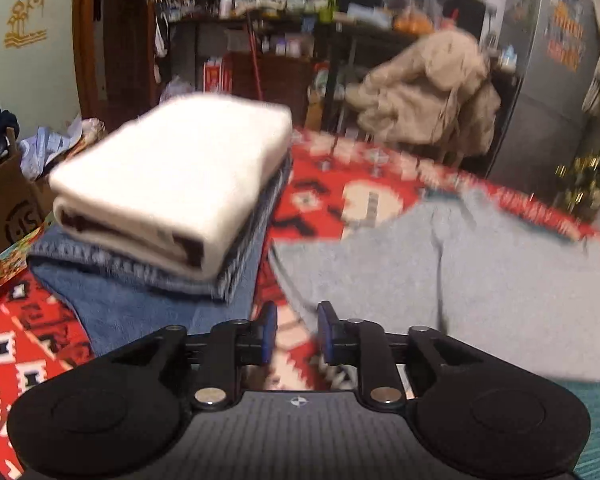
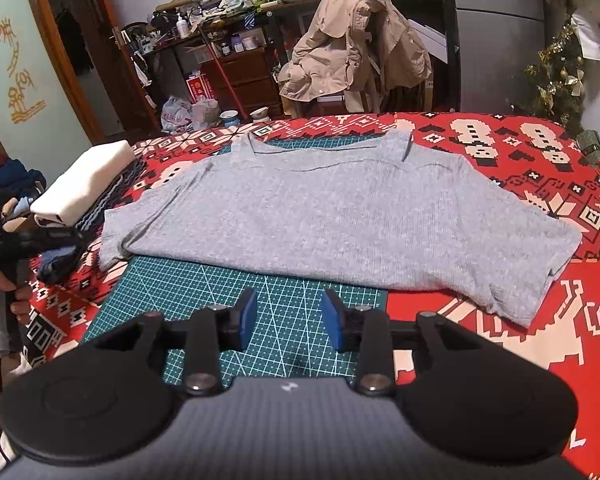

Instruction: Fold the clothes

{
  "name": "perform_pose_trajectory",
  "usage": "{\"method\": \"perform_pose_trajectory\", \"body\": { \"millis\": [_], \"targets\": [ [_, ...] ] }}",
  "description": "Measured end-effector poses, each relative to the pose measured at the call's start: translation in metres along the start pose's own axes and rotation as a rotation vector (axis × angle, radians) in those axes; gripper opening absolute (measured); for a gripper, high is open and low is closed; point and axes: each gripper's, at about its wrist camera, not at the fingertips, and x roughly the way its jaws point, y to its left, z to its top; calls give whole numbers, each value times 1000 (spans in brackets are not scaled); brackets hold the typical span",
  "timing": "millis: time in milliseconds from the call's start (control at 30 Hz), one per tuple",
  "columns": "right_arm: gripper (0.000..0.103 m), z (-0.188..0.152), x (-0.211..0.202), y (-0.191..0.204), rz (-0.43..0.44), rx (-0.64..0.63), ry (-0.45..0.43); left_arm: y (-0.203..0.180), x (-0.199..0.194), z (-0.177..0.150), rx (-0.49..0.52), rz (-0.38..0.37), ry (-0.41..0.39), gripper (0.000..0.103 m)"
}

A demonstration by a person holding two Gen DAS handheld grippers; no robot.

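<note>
Right wrist view, grey shirt [image 2: 340, 216] lay flat on mat [image 2: 236, 292], right gripper [image 2: 290, 320] and left gripper [image 1: 297, 332] both released, empty.

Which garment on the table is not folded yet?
The grey T-shirt. It lies spread flat across the green mat, sleeves out. The white garment and the blue ones under it are already folded in a stack at the left.

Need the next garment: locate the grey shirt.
In the right wrist view the grey shirt lies spread flat mid-table, over the green cutting mat, right of the folded white garment.
</note>
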Motion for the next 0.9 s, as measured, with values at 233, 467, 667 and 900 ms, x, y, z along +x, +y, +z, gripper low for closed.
{"method": "perform_pose_trajectory", "body": {
  "millis": [233, 467, 667, 900],
  "targets": [
    [39, -4, 5, -4, -6, 20, 7, -13, 43, 19, 14, -81, 66, 5],
    [40, -6, 6, -13, -30, 43, 3, -4, 41, -1, 128, 65, 55, 9],
    [43, -3, 11, -21, -68, 40, -3, 11, 27, -3, 84, 43, 44, 7],
    [55, 1, 9, -31, -164, 38, -44, -14, 30, 22, 119, -82, 6, 12]
  ]
}}
